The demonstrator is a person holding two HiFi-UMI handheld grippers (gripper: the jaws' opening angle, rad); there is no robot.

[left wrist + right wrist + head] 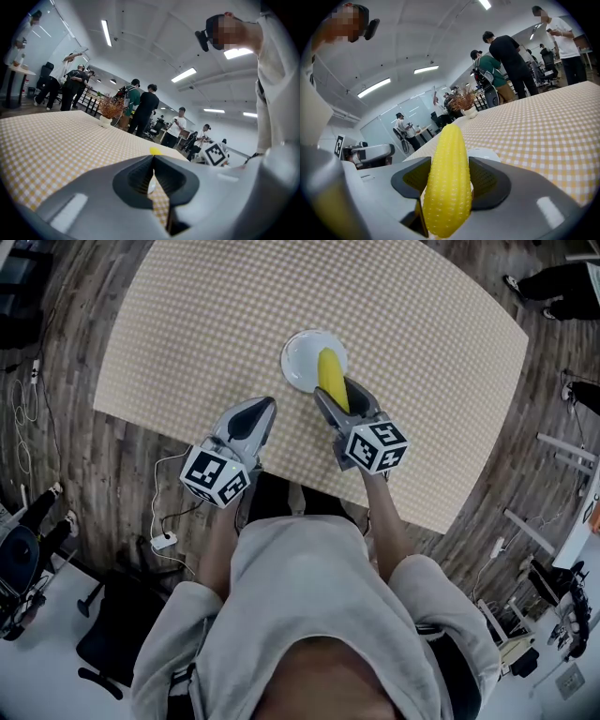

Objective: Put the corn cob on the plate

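Note:
My right gripper (339, 393) is shut on a yellow corn cob (331, 379), whose tip reaches over the white plate (302, 357) on the checked table. In the right gripper view the corn cob (449, 178) stands clamped between both jaws, with the plate (487, 153) just behind it. My left gripper (259, 409) hovers left of the plate, its jaws shut with nothing between them. In the left gripper view the left gripper (153, 158) points across the table, and the cob's tip (155, 150) peeks above it.
The yellow checked tablecloth (206, 315) covers the table. A small potted plant (109, 110) stands at the table's far end. Several people stand beyond the table (140, 105). A white power strip (164, 542) and cables lie on the wooden floor.

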